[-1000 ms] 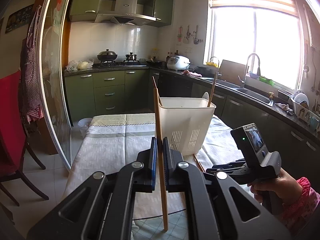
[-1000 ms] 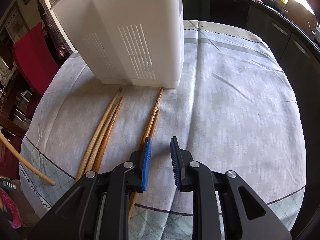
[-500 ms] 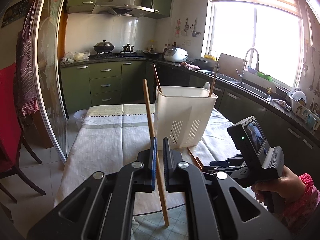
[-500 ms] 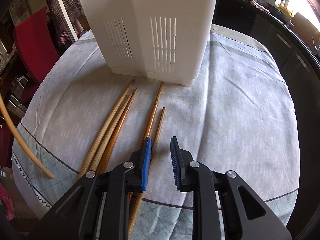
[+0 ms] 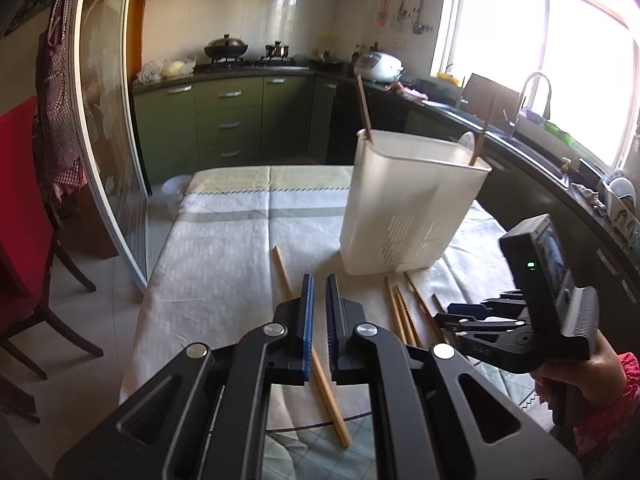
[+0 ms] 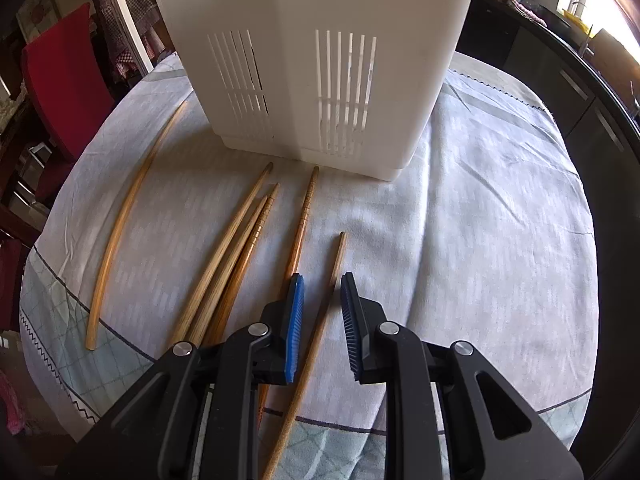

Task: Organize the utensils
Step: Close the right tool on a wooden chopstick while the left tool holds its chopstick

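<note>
Lone chopstick point(image 6: 120, 224): lying on the table point(image 6: 500, 208), farthest left, apart from the rest.
Left gripper point(image 5: 319, 308): its jaws are standing nearly together; in the left wrist view the lone chopstick point(image 5: 310, 346) is showing through the narrow slot, and whether it is clamped cannot be told.
Chopstick cluster point(image 6: 228, 264): lying fanned just before the white holder point(image 6: 320, 60).
Right gripper point(image 6: 321, 308): its jaws are standing apart, straddling one thin chopstick point(image 6: 334, 264) without pressing on it.
Holder contents: two sticks are leaning inside.
</note>
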Tool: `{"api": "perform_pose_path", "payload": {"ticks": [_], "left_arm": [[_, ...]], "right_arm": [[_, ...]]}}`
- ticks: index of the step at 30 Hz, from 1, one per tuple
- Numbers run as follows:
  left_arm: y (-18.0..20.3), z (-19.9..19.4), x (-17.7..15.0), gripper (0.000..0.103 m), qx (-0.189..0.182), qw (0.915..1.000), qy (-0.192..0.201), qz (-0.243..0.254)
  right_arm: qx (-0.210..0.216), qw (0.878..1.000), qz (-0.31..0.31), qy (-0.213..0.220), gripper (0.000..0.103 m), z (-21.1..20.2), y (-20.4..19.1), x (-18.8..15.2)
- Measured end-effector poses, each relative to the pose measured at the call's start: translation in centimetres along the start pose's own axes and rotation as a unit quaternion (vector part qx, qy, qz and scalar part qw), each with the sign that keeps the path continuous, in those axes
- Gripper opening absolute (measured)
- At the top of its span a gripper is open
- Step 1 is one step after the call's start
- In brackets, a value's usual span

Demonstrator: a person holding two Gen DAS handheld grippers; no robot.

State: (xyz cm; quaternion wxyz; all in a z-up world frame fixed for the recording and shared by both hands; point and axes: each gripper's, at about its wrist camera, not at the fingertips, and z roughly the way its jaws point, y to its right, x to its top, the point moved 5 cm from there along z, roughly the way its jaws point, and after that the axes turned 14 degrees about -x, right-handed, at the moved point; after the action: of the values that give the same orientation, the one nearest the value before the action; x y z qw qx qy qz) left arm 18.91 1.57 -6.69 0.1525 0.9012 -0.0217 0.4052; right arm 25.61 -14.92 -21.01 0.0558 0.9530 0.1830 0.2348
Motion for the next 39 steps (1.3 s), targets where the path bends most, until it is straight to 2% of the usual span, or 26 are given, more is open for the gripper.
{"api": "perform_pose_path", "payload": {"ticks": [3,7,10,13,18,23,29,33,36,39], "left_arm": [[-2.2,3.0,0.1,0.013,-0.003,0.9971,-0.065,-0.039],[-3.8,7.0,-0.6,0.016,-0.018,0.9857,-0.146,-0.082],[-4.2,9.1,-0.8,0.018,-0.009,0.9792,-0.181,-0.091],[-4.4,10.5,-0.9,0.027,0.001,0.9735,-0.204,-0.103],[-4.9,12.4,-0.2,0.032,0.032,0.969,-0.225,-0.097],[-5.9,14.5,0.2,0.032,0.05,0.9635,-0.239,-0.109],[-6.3,15.3,1.2,0.032,0.075,0.9649,-0.231,-0.101],[-5.9,15.2,1.1,0.007,0.077,0.9668,-0.227,-0.087],[-5.6,14.8,0.8,0.006,0.073,0.9689,-0.22,-0.088],[-5.2,13.5,0.8,0.006,0.069,0.975,-0.195,-0.082]], "right_arm": [[-0.004,1.0,-0.007,0.006,0.018,0.1,0.2,0.2],[0.009,1.0,0.005,0.011,0.008,0.1,0.5,0.2],[0.016,1.0,0.012,0.012,0.006,0.1,1.0,0.1],[0.022,0.999,0.025,0.02,0.006,-0.1,1.6,-0.1],[0.03,0.998,0.044,0.039,0.006,-1.5,3.7,-0.1],[0.041,0.996,0.056,0.056,0.006,-3.0,4.7,-0.7],[0.052,0.994,0.066,0.069,0.006,-4.3,6.0,-1.4],[0.055,0.992,0.078,0.08,0.006,-5.2,6.7,-2.0],[0.056,0.991,0.086,0.087,0.006,-5.7,7.4,-2.0],[0.057,0.989,0.097,0.1,0.006,-6.5,8.2,-1.7]]}}
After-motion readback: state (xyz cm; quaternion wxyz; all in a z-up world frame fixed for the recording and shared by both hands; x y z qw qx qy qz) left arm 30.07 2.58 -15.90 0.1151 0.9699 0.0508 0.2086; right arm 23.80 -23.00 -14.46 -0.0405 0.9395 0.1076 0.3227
